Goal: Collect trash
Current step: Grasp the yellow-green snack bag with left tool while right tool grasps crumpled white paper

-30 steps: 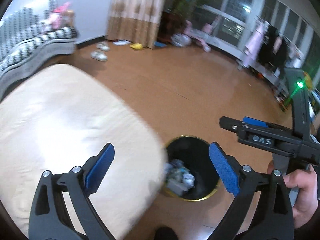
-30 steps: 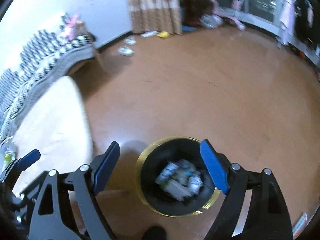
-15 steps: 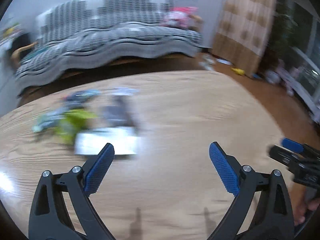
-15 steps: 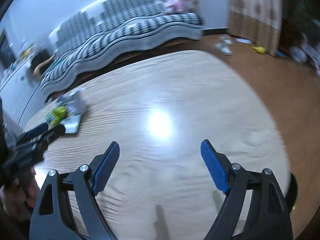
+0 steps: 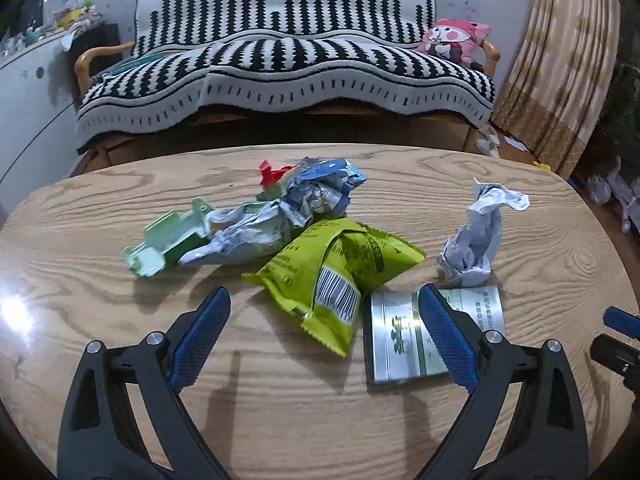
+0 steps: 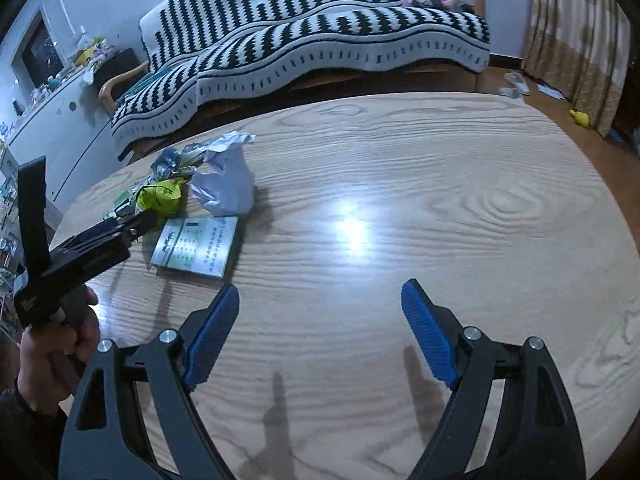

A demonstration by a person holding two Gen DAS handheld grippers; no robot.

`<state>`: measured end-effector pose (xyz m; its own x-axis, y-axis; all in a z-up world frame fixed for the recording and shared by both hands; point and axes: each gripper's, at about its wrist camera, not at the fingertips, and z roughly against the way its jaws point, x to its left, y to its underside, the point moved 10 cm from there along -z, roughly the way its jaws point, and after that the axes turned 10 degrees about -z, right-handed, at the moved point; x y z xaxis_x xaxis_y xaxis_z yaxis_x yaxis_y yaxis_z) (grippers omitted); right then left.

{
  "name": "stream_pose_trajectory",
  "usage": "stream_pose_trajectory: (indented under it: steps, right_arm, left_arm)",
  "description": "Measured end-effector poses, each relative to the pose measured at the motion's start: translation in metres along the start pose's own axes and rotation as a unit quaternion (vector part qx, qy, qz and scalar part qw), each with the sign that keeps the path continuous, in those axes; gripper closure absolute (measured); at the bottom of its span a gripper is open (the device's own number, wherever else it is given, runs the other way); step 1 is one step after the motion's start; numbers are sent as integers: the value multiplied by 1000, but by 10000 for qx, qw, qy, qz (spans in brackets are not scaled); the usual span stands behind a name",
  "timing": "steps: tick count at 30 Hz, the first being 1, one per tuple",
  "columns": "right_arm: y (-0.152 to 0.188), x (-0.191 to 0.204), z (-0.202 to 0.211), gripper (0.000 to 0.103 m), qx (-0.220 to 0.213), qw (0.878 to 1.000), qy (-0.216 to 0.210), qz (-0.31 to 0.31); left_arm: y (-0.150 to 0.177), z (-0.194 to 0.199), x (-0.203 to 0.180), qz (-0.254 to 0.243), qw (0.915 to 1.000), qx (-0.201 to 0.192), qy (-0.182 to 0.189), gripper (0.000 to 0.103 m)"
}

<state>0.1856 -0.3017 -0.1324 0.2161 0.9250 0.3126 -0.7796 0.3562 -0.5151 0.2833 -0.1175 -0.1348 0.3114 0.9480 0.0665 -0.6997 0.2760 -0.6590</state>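
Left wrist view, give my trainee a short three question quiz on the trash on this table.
1. True or false: the left hand-held gripper is shut on the yellow-green wrapper.
2. Which lies nearest the right fingertip: A crumpled white paper, B flat silver-green box, C pale green plastic piece?
3. Fill in: all the trash rests on the wooden ____.

Key: 1 false, it is open and empty; 2 B; 3 table.

Open left gripper (image 5: 324,334) over yellow-green wrapper (image 5: 334,276); crumpled paper (image 5: 478,236) beside, on wooden table (image 5: 560,240)
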Motion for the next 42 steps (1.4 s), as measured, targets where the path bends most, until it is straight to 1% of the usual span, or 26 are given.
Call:
stream_pose_trajectory:
  steps: [1,2,3,4,5,6,7,8,9,11,16,20,22,24,28,29,30,31,33,37,40,42]
  right_arm:
    - [-1,3,-4,23,24,10000,-4,24]
    - [-2,8,-9,23,46,10000,-28,55]
    - [-4,12,-13,23,43,9999,-68,73]
    - [-5,15,-16,23,52,9999,-89,81]
    - [-6,19,-20,23,77,9999,-116,87]
    - [-8,24,-24,23,68,9998,-161,83]
    - [-10,27,-27,23,70,9998,-184,84]
    - [-12,31,-30,23,76,9997,-216,89]
    - [-14,34,-33,23,64,9996,-253,79]
    - [-19,40,-38,23,71,9994,-331,27]
    - [-30,55,-53,23,84,9986,-493,-149]
    - [-38,76,-69,23,78,9984,-554,-111]
    - [-40,84,-78,23,104,9986,-514,-39]
    - [-45,89,-91,23,83,9993,-373,51]
    - [-51,96,-107,23,138,9993,-348,84]
    - [-52,97,-112,25,159,9992,-330,131]
    - [-51,98,-116,52,225,9989,-377,167]
    - [-50,99,-115,52,201,9988,-402,197]
    - [-52,97,-107,55,77,9990,-371,222]
    - [-56,86,-78,56,-150,9989,-378,233]
    - [-54,62,-48,56,-260,9991,-299,172]
    - [-48,36,-25,56,-318,9993,-149,131]
  left_arm:
    - [0,-4,-1,-22,10000,13,22,12]
    - [1,-9,0,-23,10000,33,47,17]
    - [2,-13,0,5,9999,99,95,28]
    - [4,-17,0,52,9997,191,158,34]
    - [5,-20,-1,105,9993,270,229,47]
    - [6,-22,-1,114,9991,296,287,64]
    - [7,-23,-2,108,9989,297,338,66]
    - [8,-22,0,131,9990,294,302,77]
    - [10,-21,2,155,9990,318,290,81]
    - [13,-16,6,250,9986,367,301,82]
    - [15,7,17,433,9981,325,307,83]
    - [20,31,17,311,9986,237,355,83]
    - [22,38,18,295,9986,201,387,83]
    - [24,43,21,316,9986,171,382,83]
    - [26,46,27,357,9985,167,381,83]
    - [27,46,27,344,9986,177,367,83]
    - [27,45,27,340,9986,189,360,83]
    - [27,44,27,342,9986,201,350,83]
    - [26,44,25,342,9986,212,333,83]
    - [22,47,13,286,9988,188,338,83]
    - [16,53,-8,133,9991,111,379,83]
    - [12,57,-26,24,9990,61,435,83]
